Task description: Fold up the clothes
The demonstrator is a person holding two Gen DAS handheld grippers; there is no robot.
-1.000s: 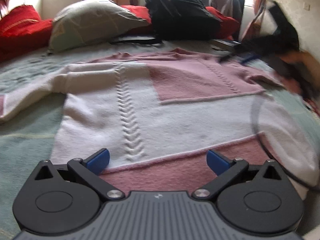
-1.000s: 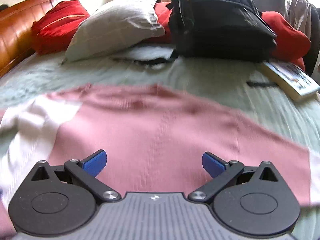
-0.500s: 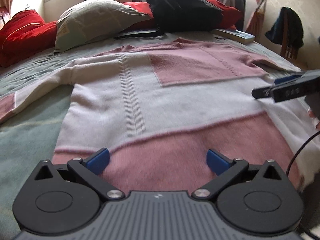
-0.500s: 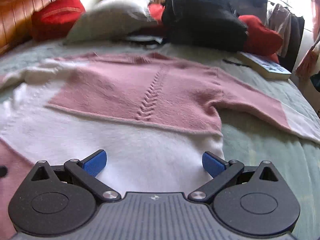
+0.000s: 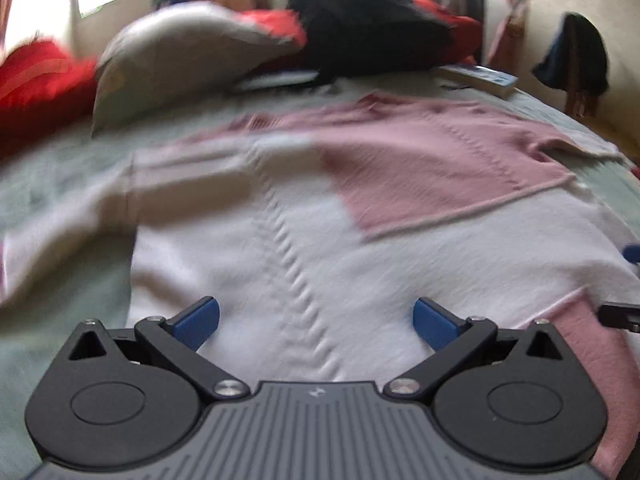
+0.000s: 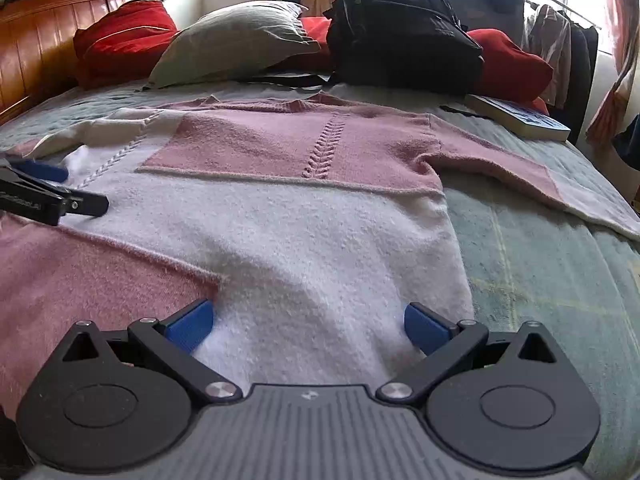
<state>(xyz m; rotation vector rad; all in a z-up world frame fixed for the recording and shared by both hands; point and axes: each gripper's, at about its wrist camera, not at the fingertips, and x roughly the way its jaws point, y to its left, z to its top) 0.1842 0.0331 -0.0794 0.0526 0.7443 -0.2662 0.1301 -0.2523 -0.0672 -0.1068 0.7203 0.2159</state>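
A pink and white knitted sweater lies flat on the bed, neck toward the pillows; it also shows in the right wrist view. My left gripper is open and empty, low over the sweater's white band near the hem. My right gripper is open and empty over the white band at the sweater's right side. The left gripper's fingers show at the left of the right wrist view. The right sleeve lies spread out to the right.
A green bedspread covers the bed. At the head stand a grey pillow, red cushions, a black backpack and a book. A wooden headboard is at the left.
Both grippers have drawn back toward the sweater's hem, then the left moved forward over the white band. The right now sits at the sweater's right side. Both stayed open.
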